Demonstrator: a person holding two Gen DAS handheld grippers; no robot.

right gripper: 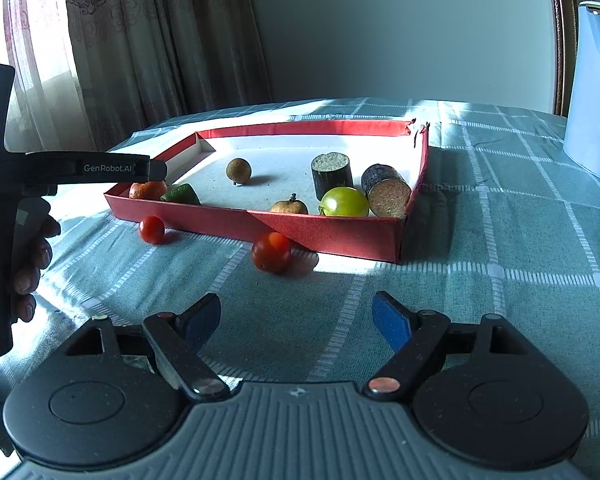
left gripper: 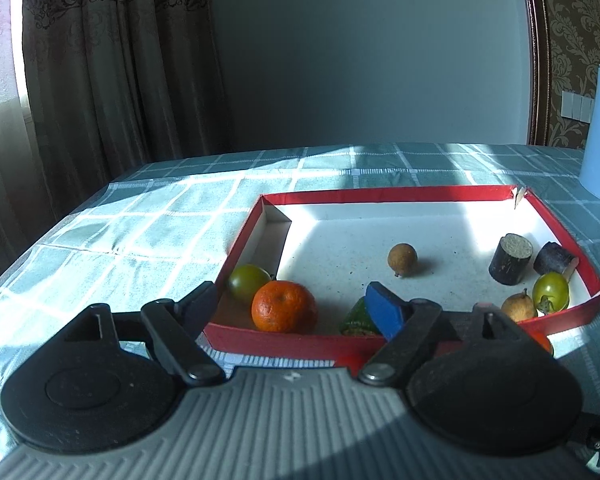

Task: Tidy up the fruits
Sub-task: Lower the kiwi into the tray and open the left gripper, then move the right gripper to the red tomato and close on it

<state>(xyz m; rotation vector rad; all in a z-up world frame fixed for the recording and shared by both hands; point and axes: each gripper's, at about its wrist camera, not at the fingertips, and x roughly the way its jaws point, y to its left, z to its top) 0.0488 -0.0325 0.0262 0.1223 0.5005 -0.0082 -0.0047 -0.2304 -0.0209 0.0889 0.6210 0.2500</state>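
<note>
- In the red tray (right gripper: 324, 236), mid-frame: one orange (left gripper: 284, 306), two green tomatoes (left gripper: 551, 292), two brown fruits (right gripper: 238, 169), two dark cane pieces (right gripper: 331, 175).
- Only in the right view: two red tomatoes (right gripper: 271, 252) on the counter (right gripper: 500, 280), against the tray's near wall.
- Left gripper (left gripper: 296, 306) open over the tray's lower-left corner; right gripper (right gripper: 296, 316) open, empty, above the counter.

Left wrist close over red tray (left gripper: 404, 194); right farther back; tray shared
</note>
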